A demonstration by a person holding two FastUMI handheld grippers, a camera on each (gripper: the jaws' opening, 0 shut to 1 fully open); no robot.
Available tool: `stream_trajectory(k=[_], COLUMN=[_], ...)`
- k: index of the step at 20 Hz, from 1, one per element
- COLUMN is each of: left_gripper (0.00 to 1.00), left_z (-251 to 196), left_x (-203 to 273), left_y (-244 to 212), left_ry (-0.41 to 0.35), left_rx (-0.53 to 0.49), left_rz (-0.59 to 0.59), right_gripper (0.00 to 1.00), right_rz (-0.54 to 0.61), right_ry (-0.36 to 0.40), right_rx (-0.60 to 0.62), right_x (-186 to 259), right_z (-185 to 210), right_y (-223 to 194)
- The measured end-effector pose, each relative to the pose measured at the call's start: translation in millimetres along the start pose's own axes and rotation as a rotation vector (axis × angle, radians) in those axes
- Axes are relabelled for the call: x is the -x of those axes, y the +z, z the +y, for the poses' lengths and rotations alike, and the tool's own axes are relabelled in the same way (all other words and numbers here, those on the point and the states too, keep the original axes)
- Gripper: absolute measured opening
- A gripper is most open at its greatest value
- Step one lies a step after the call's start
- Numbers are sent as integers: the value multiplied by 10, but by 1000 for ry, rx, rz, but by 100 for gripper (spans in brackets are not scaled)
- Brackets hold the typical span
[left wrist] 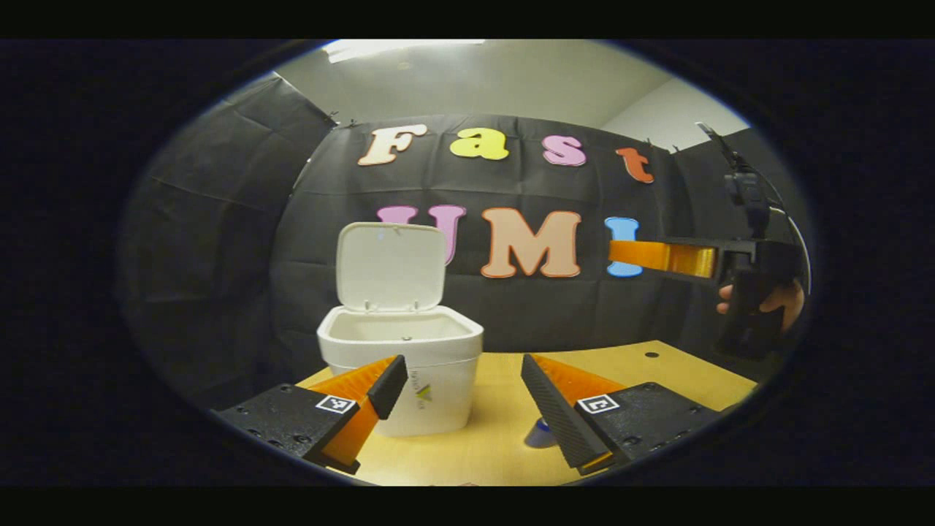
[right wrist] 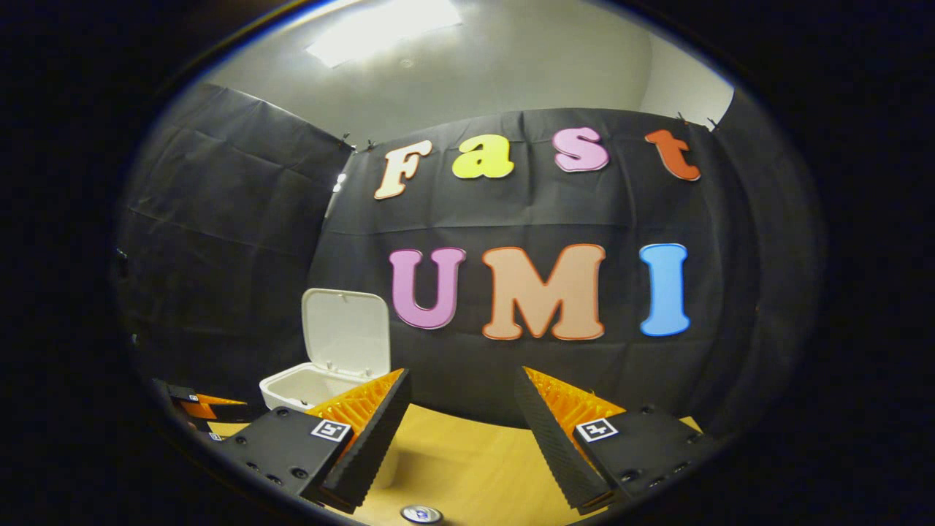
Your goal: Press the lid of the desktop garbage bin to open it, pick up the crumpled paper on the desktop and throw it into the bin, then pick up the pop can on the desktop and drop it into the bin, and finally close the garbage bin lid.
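Nearest in the left gripper view, the left tool (left wrist: 460, 391) has its two fingers spread wide with nothing between them, hanging low over the pale wooden counter (left wrist: 657, 369). Just in front of the white plastic desktop bin (left wrist: 409, 365), on the counter between those fingers, a small bluish rounded object (left wrist: 540, 433) shows part of itself; it is probably the pop can, but too little is visible to be sure, and its long axis cannot be read from here. The spread looks like readiness for a pick rather than a hold.

In the right gripper view, the right tool (right wrist: 460, 409) is likewise spread and empty, raised above the counter (right wrist: 467, 453). Nearer than the bin (right wrist: 299, 387), at the bottom edge, sits a round silvery can top (right wrist: 421, 514). Judging by that face turned upward, the can stands upright with its long axis vertical.

Farther back, the bin rests on the counter with its hinged white lid (left wrist: 391, 267) swung up and standing nearly vertical behind the opening, which faces upward to receive a drop. Its inside looks bare from this angle, though the bottom is hidden. The crumpled paper cannot be made out.

Well to the right of the bin and higher than its rim, a hand (left wrist: 774, 303) holds the right tool (left wrist: 639, 256) level, pointing toward the bin, seemingly parked clear.
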State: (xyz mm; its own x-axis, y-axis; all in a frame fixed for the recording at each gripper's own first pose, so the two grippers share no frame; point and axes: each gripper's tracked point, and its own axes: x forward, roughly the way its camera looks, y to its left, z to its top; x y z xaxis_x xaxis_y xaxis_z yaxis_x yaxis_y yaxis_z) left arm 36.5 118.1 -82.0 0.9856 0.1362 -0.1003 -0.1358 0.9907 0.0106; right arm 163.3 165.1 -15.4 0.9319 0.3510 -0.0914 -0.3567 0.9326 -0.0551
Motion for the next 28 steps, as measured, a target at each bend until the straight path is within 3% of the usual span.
stream_trajectory(k=[5,11,21,24,25,28], left_gripper=[93,94,95,95,77,75], left_z=[-526,-935,-1117,-1080,-1060,-1093], left_x=[-265,-493,-689,-673,-707,-659], left_y=[-247,-1198,-2556,-2677,-2645,-2488], left_ry=[-20,-25,-10,13,18,3], left_rx=[-17,-25,-41,-40,-35,-36], left_rz=[-41,89,390,435,422,380], right_gripper=[96,95,95,96,96,100], right_rz=[84,201,256,260,260,264], right_ry=[-162,-258,-245,-240,-240,-230], right_rx=[-18,-43,-4,7,13,23], right_x=[646,1096,1219,1228,1222,1246], right_z=[-1009,-1647,-1774,-1773,-1777,-1732], right_y=[-468,-1026,-1266,-1261,-1269,-1271])
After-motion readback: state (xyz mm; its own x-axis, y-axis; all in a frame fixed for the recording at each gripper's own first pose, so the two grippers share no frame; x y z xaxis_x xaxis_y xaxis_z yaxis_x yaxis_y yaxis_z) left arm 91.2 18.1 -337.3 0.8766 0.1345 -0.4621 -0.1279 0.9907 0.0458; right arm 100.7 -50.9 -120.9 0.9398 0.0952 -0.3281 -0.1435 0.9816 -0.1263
